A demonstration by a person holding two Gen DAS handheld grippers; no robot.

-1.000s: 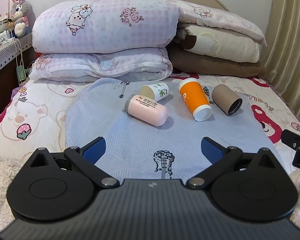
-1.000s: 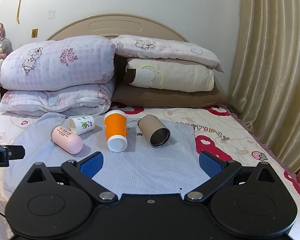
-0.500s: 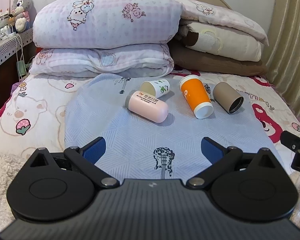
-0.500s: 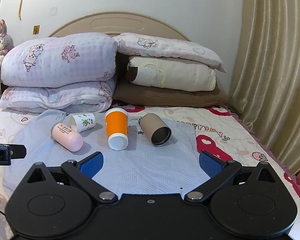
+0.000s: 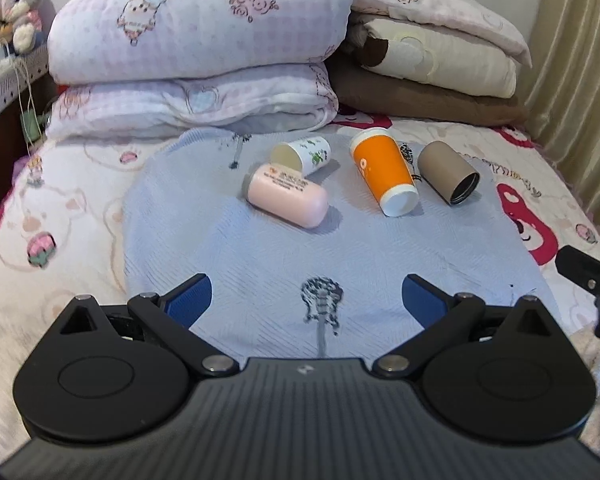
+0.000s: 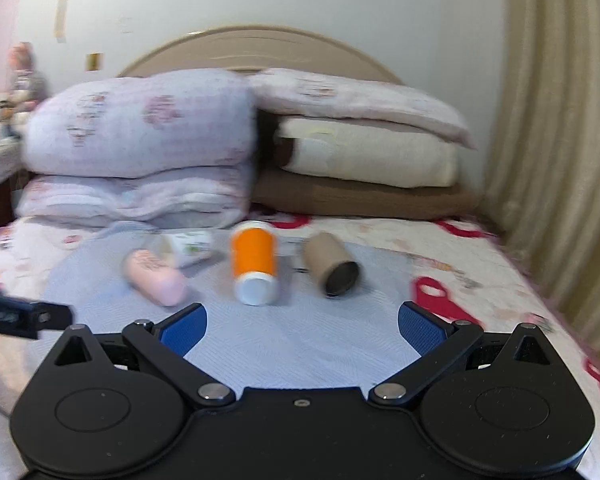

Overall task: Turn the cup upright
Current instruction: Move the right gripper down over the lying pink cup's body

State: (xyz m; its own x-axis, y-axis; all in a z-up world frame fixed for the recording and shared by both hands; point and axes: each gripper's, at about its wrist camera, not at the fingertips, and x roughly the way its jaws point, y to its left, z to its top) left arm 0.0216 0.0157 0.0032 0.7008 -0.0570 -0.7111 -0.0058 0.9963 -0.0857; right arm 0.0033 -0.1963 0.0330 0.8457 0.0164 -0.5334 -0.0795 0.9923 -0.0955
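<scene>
Several cups lie on their sides on a light blue cloth (image 5: 260, 256) on the bed: a pink cup (image 5: 286, 196), a small white cup with a green print (image 5: 302, 155), an orange cup (image 5: 384, 174) and a brown cup (image 5: 446, 172). They also show, blurred, in the right wrist view: the pink cup (image 6: 156, 278), the white cup (image 6: 190, 244), the orange cup (image 6: 253, 266) and the brown cup (image 6: 330, 268). My left gripper (image 5: 306, 298) is open and empty, short of the cups. My right gripper (image 6: 302, 326) is open and empty, in front of the orange cup.
Stacked quilts and pillows (image 5: 204, 52) fill the head of the bed behind the cups. A curtain (image 6: 560, 140) hangs at the right. A nightstand with a plush toy (image 5: 22, 16) stands at the left. The right gripper's body (image 5: 592, 276) shows at the left view's right edge.
Both grippers have moved forward toward the cups, which now look larger. The right wrist view is now motion-blurred. The cups have not moved.
</scene>
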